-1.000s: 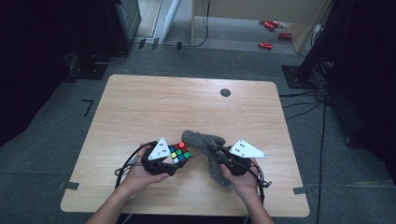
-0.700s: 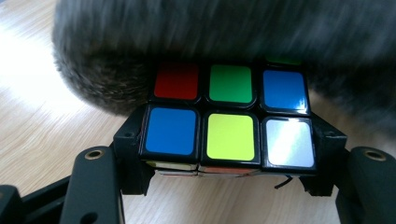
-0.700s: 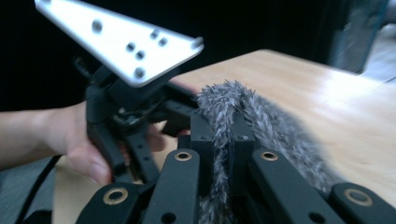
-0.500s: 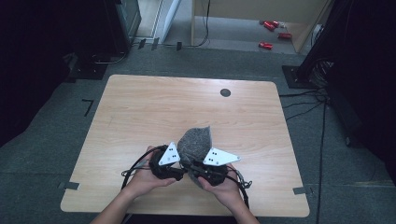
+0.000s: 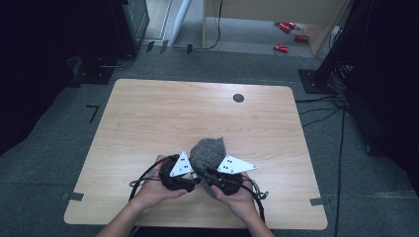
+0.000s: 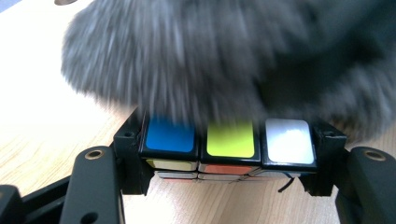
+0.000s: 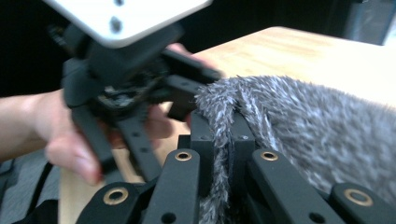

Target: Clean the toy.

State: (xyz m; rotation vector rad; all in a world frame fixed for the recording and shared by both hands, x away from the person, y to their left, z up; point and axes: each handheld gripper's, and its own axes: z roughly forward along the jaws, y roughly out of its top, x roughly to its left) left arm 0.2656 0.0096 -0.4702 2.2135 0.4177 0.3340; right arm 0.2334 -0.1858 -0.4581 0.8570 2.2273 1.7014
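A colourful puzzle cube [image 6: 229, 147] sits clamped between the jaws of my left gripper [image 6: 229, 161]; blue, yellow-green and white squares face up. A fuzzy grey cloth [image 6: 219, 60] lies over the far part of the cube. My right gripper [image 7: 222, 140] is shut on a fold of that grey cloth [image 7: 322, 135], with my left gripper [image 7: 126, 79] close at the left in its view. In the high view the two grippers meet near the table's front edge, the left gripper [image 5: 190, 183] and the right gripper [image 5: 203, 178] side by side, and the cloth [image 5: 208, 152] stands bunched above them.
The light wooden table [image 5: 163, 113] has a small dark round hole [image 5: 238, 98] near its far edge. Cables trail from both grippers toward the front edge. Red objects [image 5: 286, 34] lie on the floor beyond the table.
The right gripper has carried the grey cloth leftward onto the cube, which showed bare a second ago. The two grippers now sit closer together. The left gripper has hardly moved.
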